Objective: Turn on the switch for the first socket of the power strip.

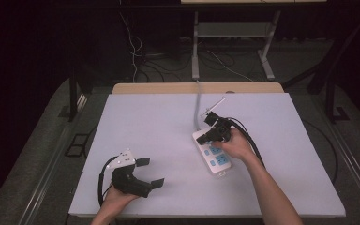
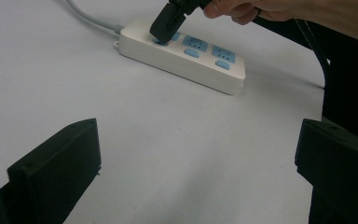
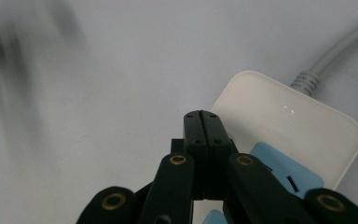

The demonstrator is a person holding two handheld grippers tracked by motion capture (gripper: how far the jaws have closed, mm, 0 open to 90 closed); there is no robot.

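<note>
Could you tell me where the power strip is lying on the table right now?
In the high view the power strip lies right of the table's middle, under the right gripper, whose closed fingers press its cable end.

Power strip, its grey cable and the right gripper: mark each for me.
power strip (image 2: 214,70), left gripper view, on its white side wall.
grey cable (image 1: 198,101), high view, mid-run above the strip.
right gripper (image 3: 202,122), right gripper view, at the closed jaw tips.

The power strip (image 1: 213,154) lay on the table (image 1: 159,122) right of centre; the left hand-held gripper (image 1: 150,171) sat at its eight o'clock, well apart.
</note>
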